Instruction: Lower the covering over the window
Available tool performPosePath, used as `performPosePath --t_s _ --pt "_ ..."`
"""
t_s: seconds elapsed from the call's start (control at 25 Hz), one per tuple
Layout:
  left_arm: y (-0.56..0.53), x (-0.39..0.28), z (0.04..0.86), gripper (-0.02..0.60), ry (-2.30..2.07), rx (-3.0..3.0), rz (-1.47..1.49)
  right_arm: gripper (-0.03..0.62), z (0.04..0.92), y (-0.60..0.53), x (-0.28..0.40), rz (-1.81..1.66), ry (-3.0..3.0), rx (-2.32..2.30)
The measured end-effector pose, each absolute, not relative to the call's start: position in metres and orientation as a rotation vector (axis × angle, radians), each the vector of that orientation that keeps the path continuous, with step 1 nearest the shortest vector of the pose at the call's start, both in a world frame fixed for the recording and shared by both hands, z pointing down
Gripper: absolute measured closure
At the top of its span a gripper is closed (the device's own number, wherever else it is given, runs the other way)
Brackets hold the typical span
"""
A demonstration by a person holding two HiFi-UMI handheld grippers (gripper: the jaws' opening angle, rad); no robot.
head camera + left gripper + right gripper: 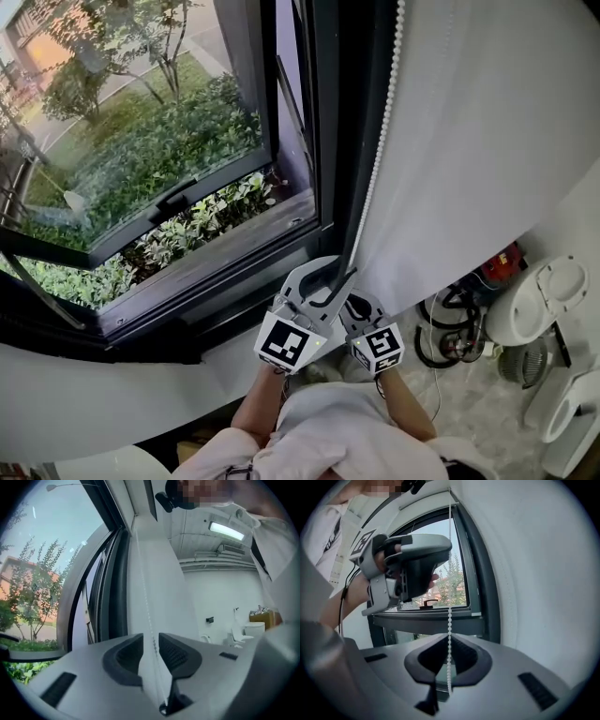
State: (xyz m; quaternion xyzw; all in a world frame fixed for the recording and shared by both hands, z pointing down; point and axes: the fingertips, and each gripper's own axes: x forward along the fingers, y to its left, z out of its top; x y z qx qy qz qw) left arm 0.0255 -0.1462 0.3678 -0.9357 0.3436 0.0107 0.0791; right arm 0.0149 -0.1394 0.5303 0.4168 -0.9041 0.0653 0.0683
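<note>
Our right claw [450, 638] is closed to a narrow pinch on the bead chain [450, 613]. The beads run down between its pads and hang out below them. Only the right gripper view shows this grip.

Our left claw [151, 638] stands partly wide. The left gripper view shows a clear gap between its pads, with the same chain passing through and neither pad plainly pressing on it. In the right gripper view the left gripper sits higher along the chain, held in a hand [361, 590], and its body covers the upper left of the window [458, 576].

The head view shows neither grip, because the left gripper's grey body lies over the right one's tips. It alone shows the chain climbing the dark frame beside the white wall [487, 122]. It also shows the sash [141, 122] swung outward over shrubs [216, 202]. On the floor [469, 384] to the right are white appliances [539, 300] and looped cables [450, 328]. Only the left gripper view shows the room behind, with a ceiling light [226, 530].

A white band [424, 503] crosses the top of the frame where the chain runs up. We cannot tell whether that is the rolled covering. Trees show through the glass below it.
</note>
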Motion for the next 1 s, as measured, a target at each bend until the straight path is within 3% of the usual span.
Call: performPosePath --t_s 0.12,0.32,1.0 --pt "-0.154 0.031 0.355 0.48 0.996 -2.761 0.013 0.585 0.53 -0.139 0.014 0.192 -2.722 1.252" --pt "-0.155 0.04 0.354 0.562 0.966 -2.799 0.035 0.586 0.531 -0.142 0.014 0.181 -2.715 1.25" --pt "-0.155 0.029 0.41 0.568 1.044 -2.922 -0.01 0.586 0.587 -0.145 0.01 0.296 -2.608 1.165"
